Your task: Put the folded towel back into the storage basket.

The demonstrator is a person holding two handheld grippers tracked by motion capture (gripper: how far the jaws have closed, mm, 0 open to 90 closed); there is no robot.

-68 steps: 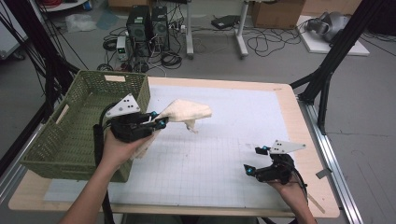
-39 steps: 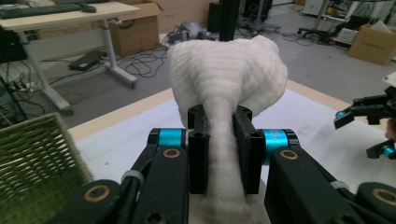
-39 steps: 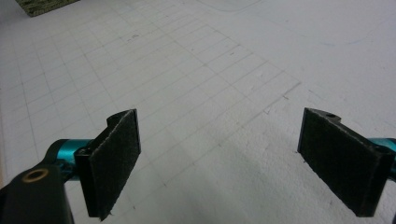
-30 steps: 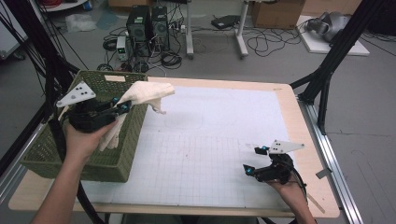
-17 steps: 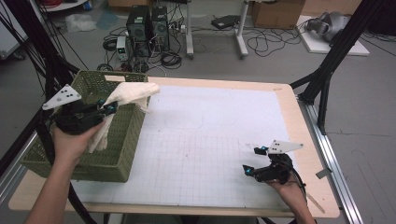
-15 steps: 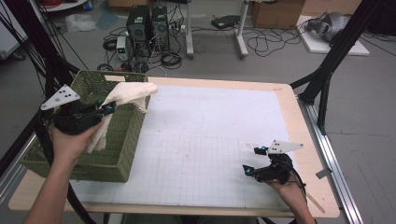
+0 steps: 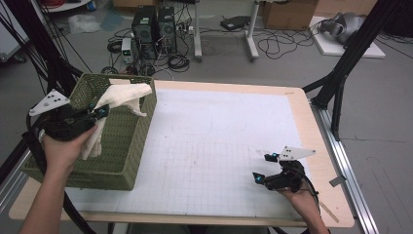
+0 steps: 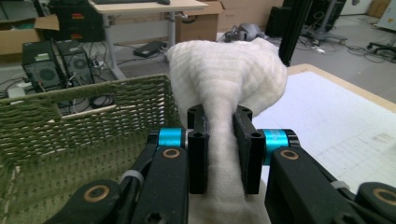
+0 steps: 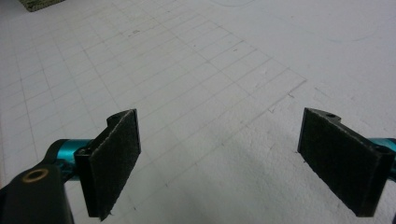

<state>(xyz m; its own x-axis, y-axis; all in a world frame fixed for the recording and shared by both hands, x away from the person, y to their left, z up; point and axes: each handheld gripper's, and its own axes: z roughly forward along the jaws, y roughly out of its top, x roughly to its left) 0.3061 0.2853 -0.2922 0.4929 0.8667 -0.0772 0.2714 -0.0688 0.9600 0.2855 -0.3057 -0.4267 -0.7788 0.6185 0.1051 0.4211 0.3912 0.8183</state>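
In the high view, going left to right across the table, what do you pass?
Left claw gripping the white towel → green basket → white grid mat → right claw, open over the mat.

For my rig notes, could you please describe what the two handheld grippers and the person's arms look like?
Both the left gripper and the right gripper have black bodies, flat black pads, turquoise fittings at the jaws, brass-coloured pivot pins, a pale grey three-cornered plate with dark dots on top, and a trailing black cable. The forearms are bare, with no sleeves.
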